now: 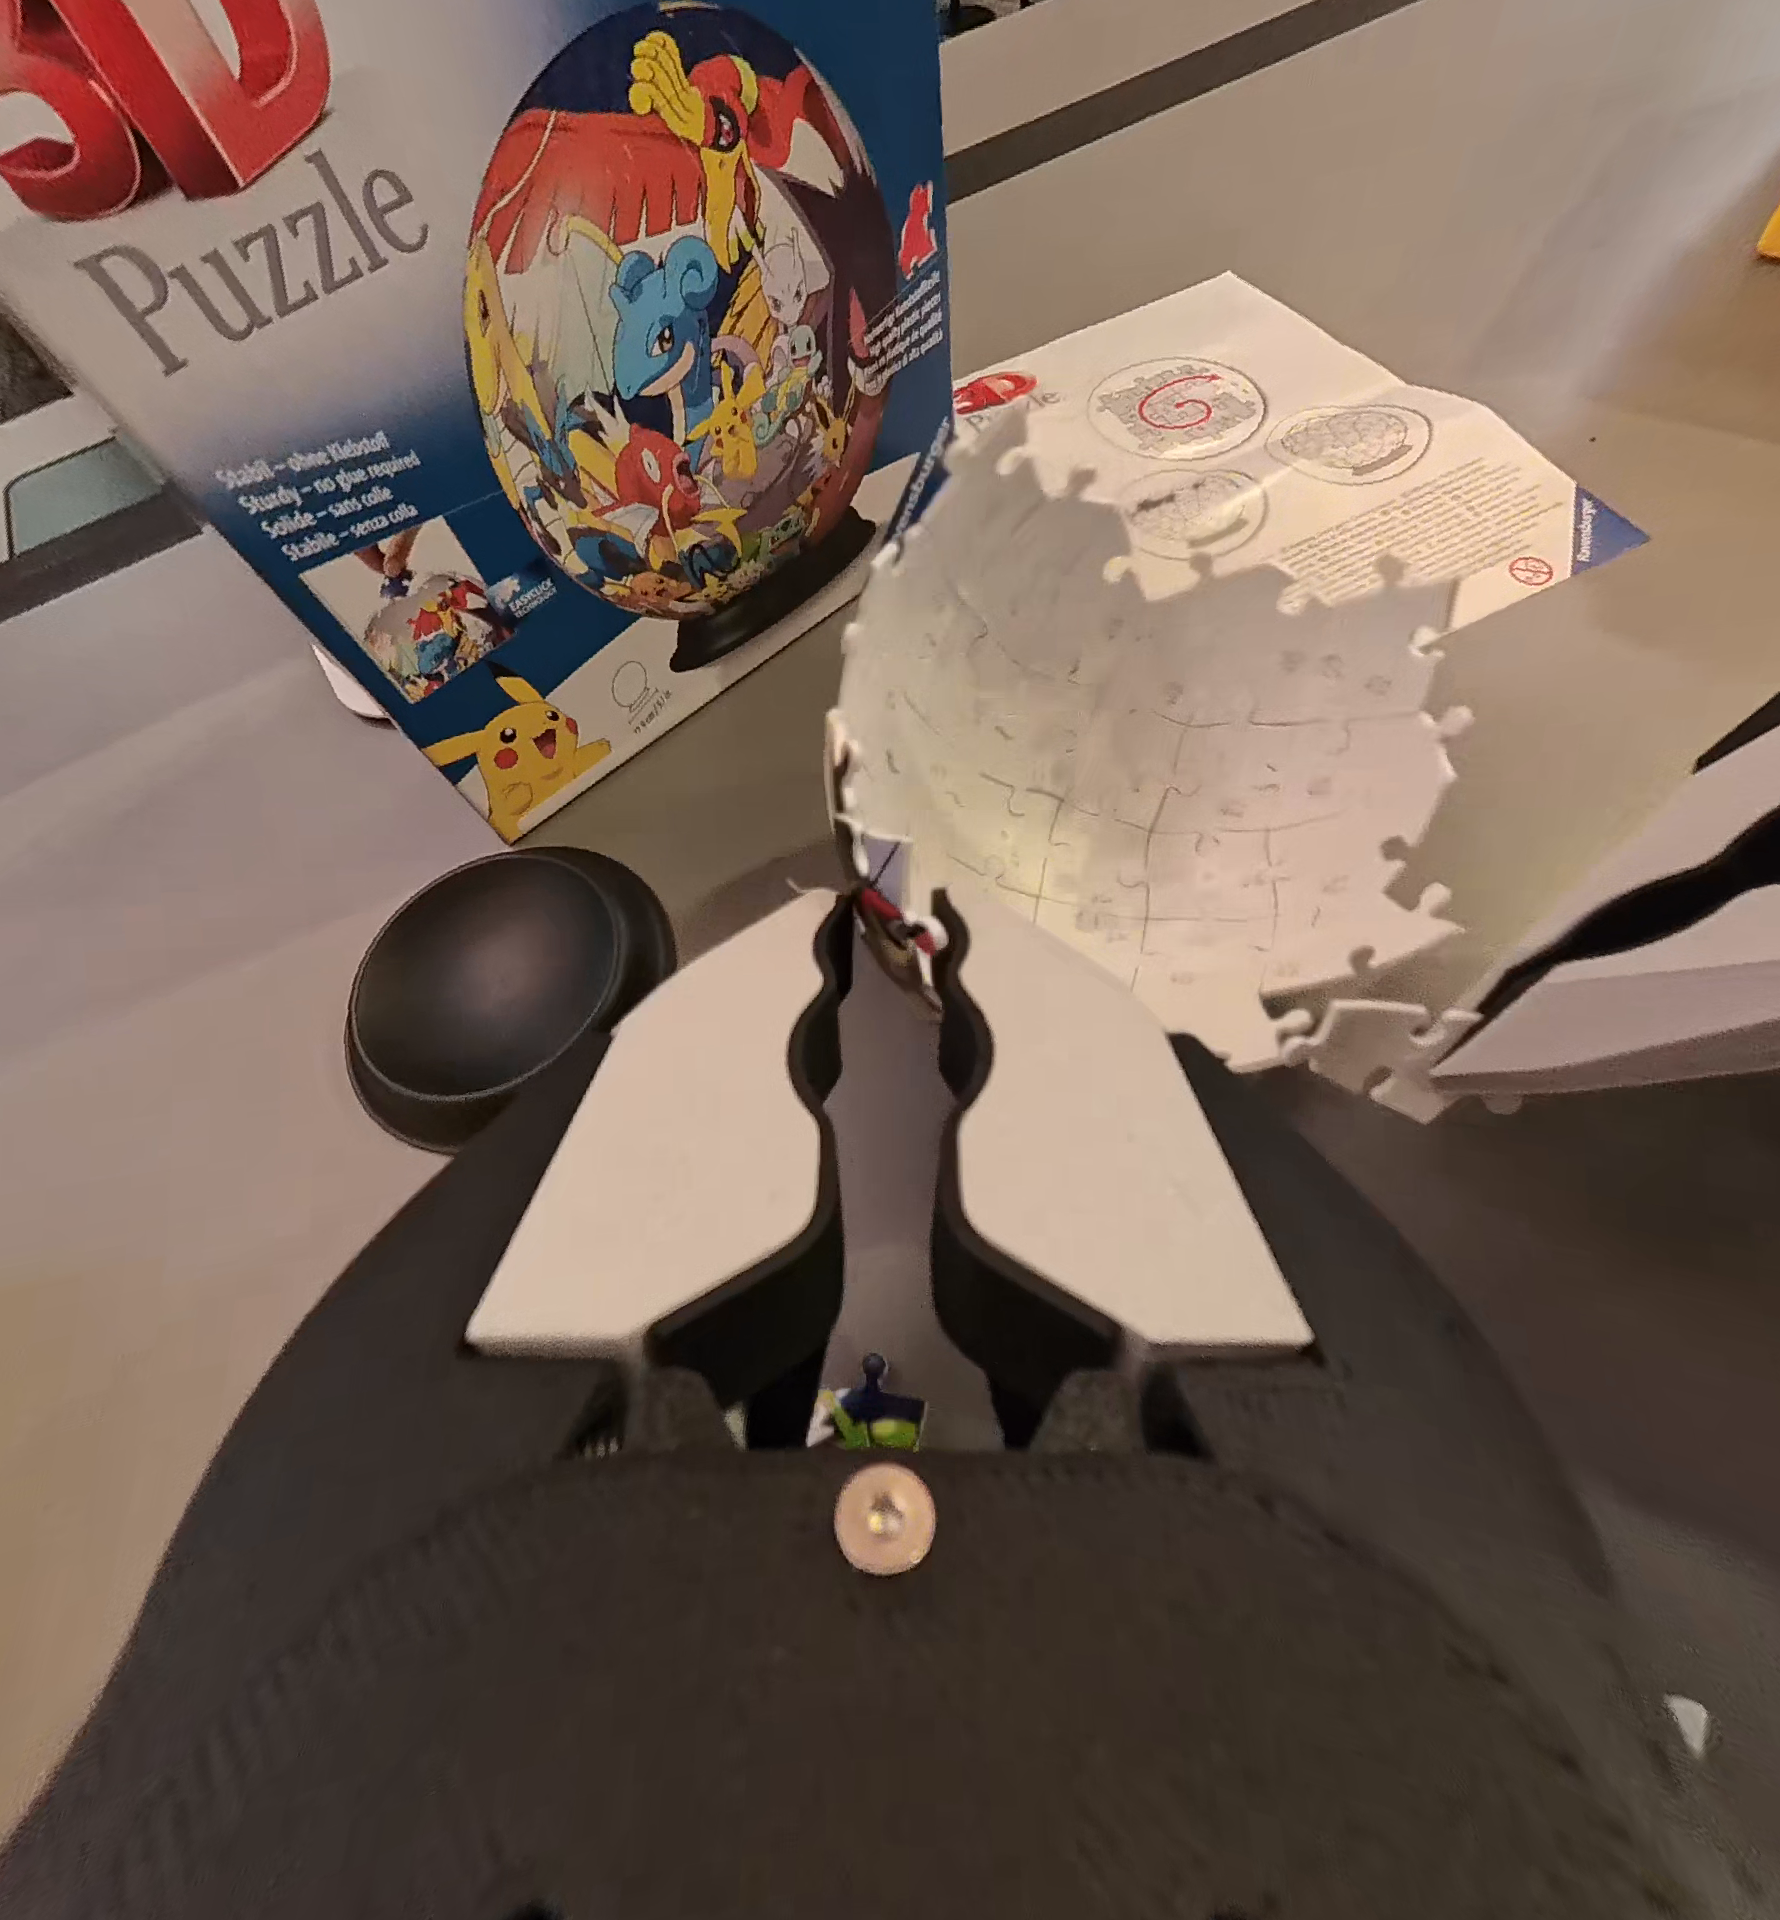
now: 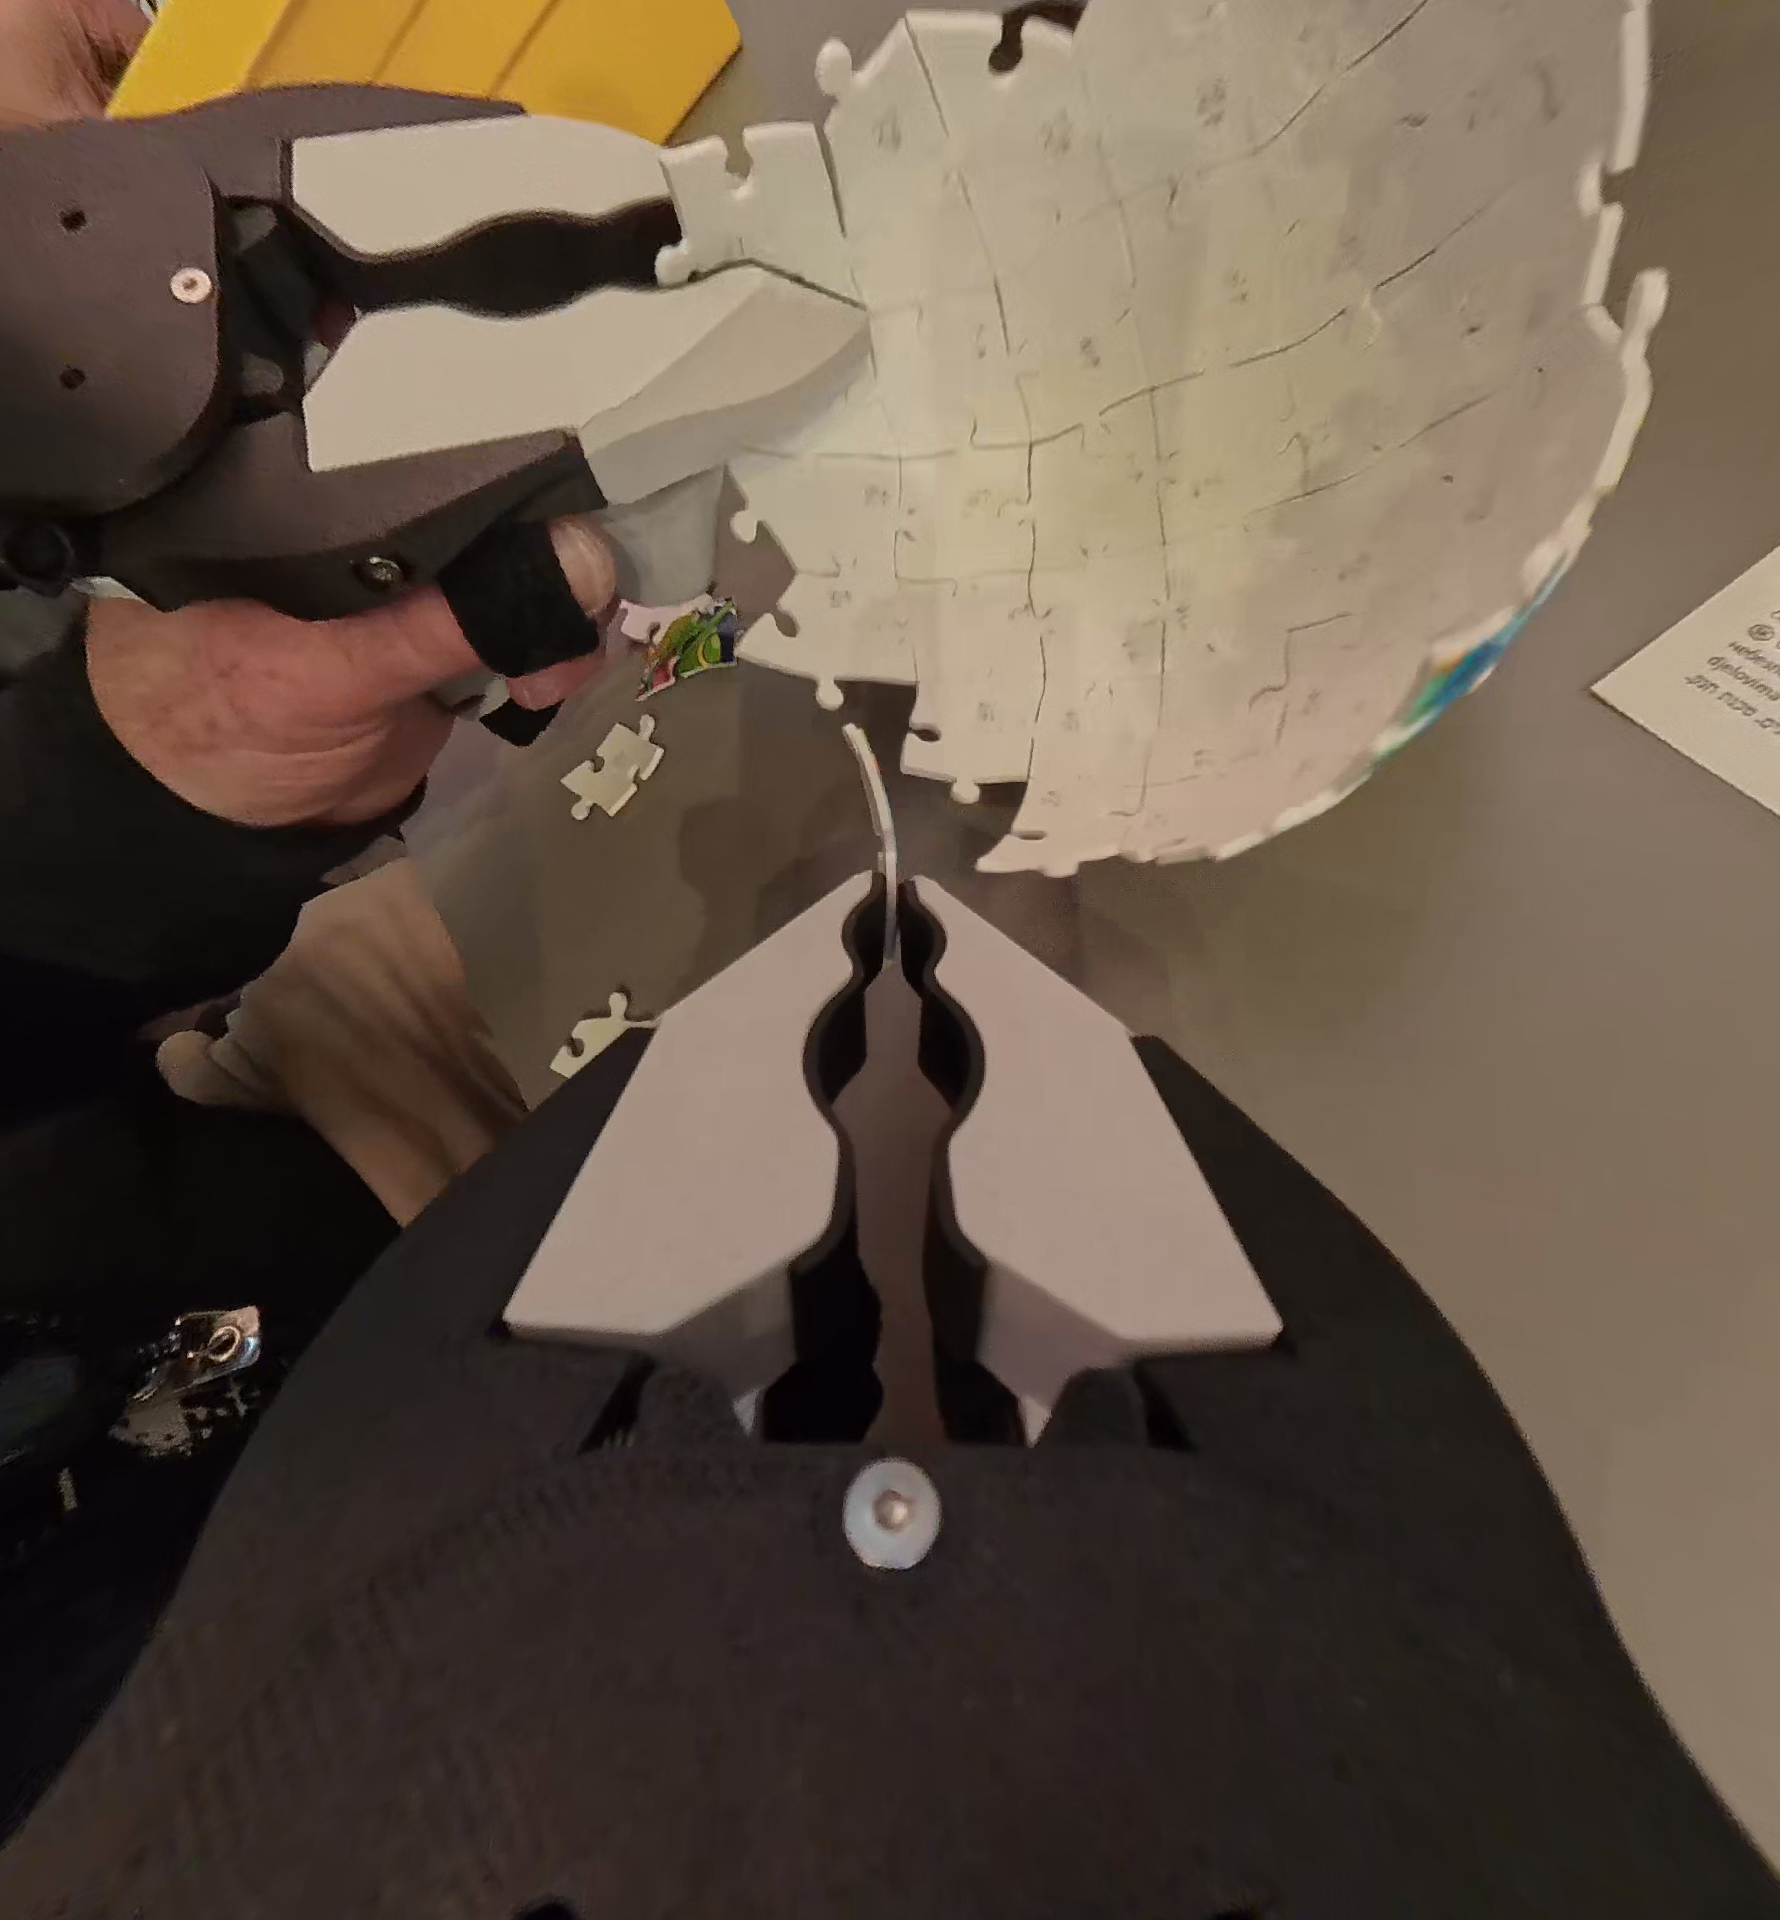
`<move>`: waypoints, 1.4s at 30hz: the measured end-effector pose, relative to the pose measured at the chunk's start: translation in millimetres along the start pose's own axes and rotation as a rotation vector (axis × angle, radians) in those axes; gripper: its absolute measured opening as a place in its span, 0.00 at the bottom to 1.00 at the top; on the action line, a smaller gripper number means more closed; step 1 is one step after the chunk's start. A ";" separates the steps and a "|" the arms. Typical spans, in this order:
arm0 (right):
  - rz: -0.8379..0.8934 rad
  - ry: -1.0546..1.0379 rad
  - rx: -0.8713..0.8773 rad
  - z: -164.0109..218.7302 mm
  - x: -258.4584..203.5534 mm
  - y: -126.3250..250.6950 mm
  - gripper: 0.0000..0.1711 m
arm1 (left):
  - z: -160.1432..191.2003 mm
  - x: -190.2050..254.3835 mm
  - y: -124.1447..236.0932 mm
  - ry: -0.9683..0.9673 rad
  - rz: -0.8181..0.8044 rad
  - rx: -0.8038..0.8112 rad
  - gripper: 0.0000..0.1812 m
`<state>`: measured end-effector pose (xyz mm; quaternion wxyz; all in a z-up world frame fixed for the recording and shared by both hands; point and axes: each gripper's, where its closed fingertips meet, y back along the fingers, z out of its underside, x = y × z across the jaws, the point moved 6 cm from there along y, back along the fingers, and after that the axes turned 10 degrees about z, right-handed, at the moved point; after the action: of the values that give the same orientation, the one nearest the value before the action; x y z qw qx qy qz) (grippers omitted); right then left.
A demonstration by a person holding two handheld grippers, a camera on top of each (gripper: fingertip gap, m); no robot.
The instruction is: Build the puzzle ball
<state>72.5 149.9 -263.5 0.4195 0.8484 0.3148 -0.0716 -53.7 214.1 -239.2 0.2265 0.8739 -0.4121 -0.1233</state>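
The half-built puzzle ball is a white curved shell with its hollow side toward both cameras; it also shows in the right wrist view. My left gripper is shut on the shell's rim and holds it above the table; it also shows from the side in the right wrist view. My right gripper is shut on a single curved puzzle piece, seen edge-on, just below the shell's lower rim. In the left wrist view the right gripper holds that piece beside the shell.
The puzzle box stands at the back left, with the black ball stand in front of it. An instruction sheet lies behind the shell. Loose pieces lie on the grey table. A yellow object is far off. Some 11 cm of space lies between my two pairs of fingers.
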 end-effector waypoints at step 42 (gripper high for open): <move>0.006 0.060 -0.049 8.2 14.8 13.9 0.00 | 20.3 29.3 24.0 0.025 0.011 -0.043 0.21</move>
<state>93.7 144.4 -265.2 0.4309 0.8406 0.3261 -0.0371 -59.3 172.0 -245.7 0.2508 0.8681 -0.4112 -0.1200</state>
